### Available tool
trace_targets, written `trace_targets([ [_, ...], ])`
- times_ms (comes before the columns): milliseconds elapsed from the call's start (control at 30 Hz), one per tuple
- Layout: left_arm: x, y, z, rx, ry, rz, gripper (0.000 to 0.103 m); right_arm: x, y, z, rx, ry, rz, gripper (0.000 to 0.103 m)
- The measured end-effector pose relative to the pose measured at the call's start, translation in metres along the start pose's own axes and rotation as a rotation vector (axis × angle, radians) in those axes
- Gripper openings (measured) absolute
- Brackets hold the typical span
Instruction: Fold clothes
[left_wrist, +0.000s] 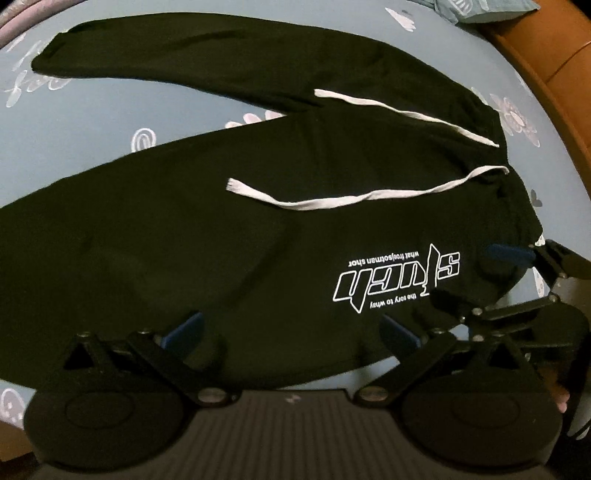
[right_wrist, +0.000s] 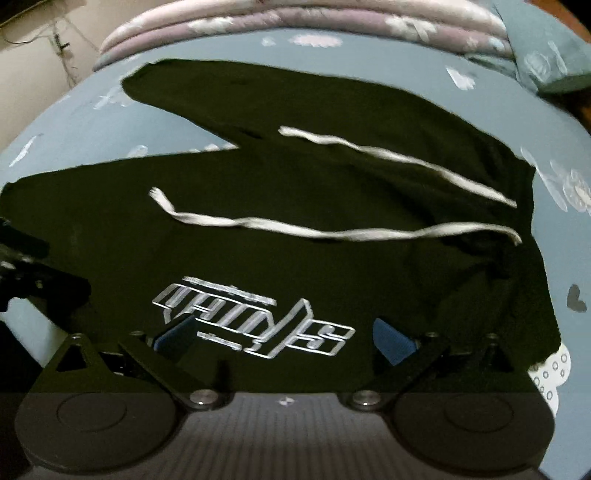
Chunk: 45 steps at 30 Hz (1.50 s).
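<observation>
Nearest in the left wrist view, the left gripper (left_wrist: 291, 332) has its jaws spread wide, the blue pads (left_wrist: 184, 326) resting just over the near hem of the black sweatpants (left_wrist: 184, 229) and holding nothing. The right gripper (right_wrist: 284, 336) also stands wide open over the same near edge, with its blue pads (right_wrist: 391, 338) at either side of the white outlined logo (right_wrist: 255, 317); in the left view it shows at the right, by the waistband corner. The sweatpants lie spread flat on a blue bedsheet (left_wrist: 92, 114) printed with pale flowers, waistband to the right, the two legs splayed apart toward the left. Two white drawstrings (left_wrist: 332, 199) trail leftward from the waist across the dark cloth. Beyond the far leg, a folded pinkish quilt (right_wrist: 295, 18) lies along the back of the bed, with a teal pillow (right_wrist: 546, 55) at the far right
</observation>
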<state>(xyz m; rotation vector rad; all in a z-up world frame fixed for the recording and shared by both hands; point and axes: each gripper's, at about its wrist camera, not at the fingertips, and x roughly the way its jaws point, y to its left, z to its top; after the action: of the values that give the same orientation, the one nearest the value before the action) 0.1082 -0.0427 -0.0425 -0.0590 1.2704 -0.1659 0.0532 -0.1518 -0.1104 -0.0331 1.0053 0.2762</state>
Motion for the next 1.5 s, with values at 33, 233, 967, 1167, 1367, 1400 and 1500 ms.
trace_targets([
  [33, -0.003, 0.000, 0.000, 0.000, 0.000, 0.010, 0.100, -0.001, 0.003, 0.001, -0.009, -0.002, 0.009, 0.103],
  [233, -0.015, 0.003, -0.001, -0.015, -0.015, 0.033, 0.100, -0.004, 0.022, 0.005, -0.059, -0.027, 0.019, 0.103],
  [967, -0.010, 0.003, 0.026, 0.027, -0.048, 0.094, 0.100, 0.006, 0.010, 0.018, -0.017, -0.031, 0.026, 0.103],
  [1167, -0.040, 0.083, 0.016, -0.148, -0.040, 0.254, 0.100, 0.008, 0.049, 0.015, -0.116, -0.028, 0.053, 0.103],
  [1367, -0.050, 0.122, 0.002, -0.242, -0.033, 0.276, 0.100, 0.008, 0.073, 0.012, -0.175, -0.042, 0.047, 0.103],
  [1400, -0.051, 0.123, 0.000, -0.247, -0.035, 0.273, 0.100, 0.009, 0.076, 0.012, -0.178, -0.041, 0.047, 0.103],
  [1500, -0.049, 0.121, -0.002, -0.246, -0.037, 0.253, 0.100, 0.010, 0.081, 0.012, -0.190, -0.038, 0.046, 0.103],
])
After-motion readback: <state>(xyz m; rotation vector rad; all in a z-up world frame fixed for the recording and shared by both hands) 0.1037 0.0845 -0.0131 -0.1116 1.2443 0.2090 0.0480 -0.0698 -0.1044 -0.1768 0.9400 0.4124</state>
